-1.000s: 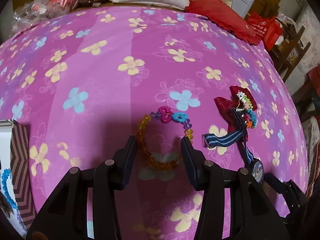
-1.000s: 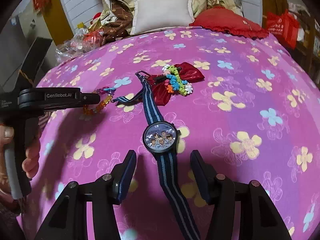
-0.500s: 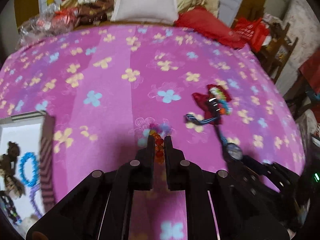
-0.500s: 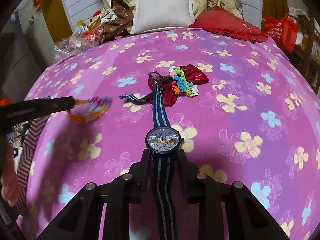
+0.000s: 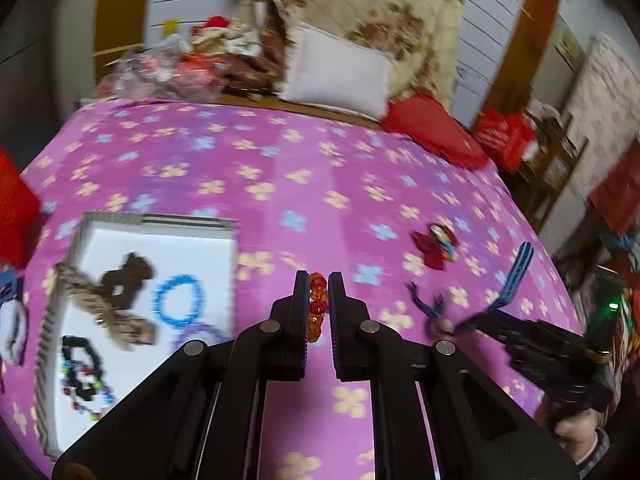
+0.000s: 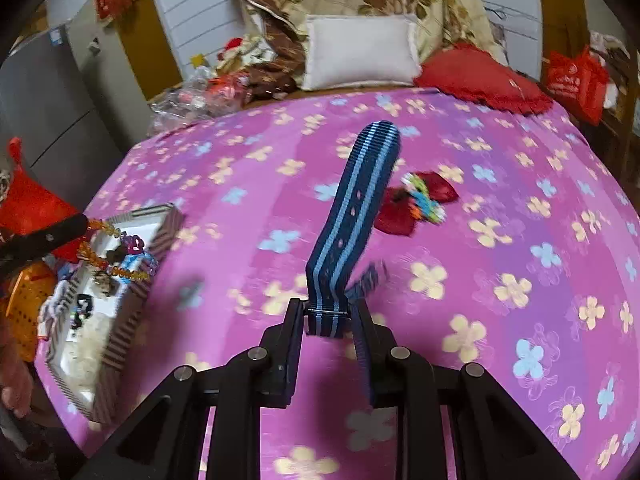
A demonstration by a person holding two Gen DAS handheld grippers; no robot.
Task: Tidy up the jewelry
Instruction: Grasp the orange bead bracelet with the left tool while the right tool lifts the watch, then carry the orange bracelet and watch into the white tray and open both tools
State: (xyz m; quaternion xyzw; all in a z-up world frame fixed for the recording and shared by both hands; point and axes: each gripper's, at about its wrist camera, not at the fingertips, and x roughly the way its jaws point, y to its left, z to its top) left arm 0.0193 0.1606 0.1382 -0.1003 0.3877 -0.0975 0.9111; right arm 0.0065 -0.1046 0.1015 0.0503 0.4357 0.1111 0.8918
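The left gripper (image 5: 318,280) pinches an orange bead bracelet (image 5: 316,306) above the bedspread (image 5: 280,160), just right of the white tray (image 5: 160,226), which already holds about 5 pieces. The right gripper (image 6: 326,312) clamps the striped watch (image 6: 352,208), lifted clear. 1 red bow clip (image 6: 416,200) lies far right, untouched. I judge sorting well past halfway.
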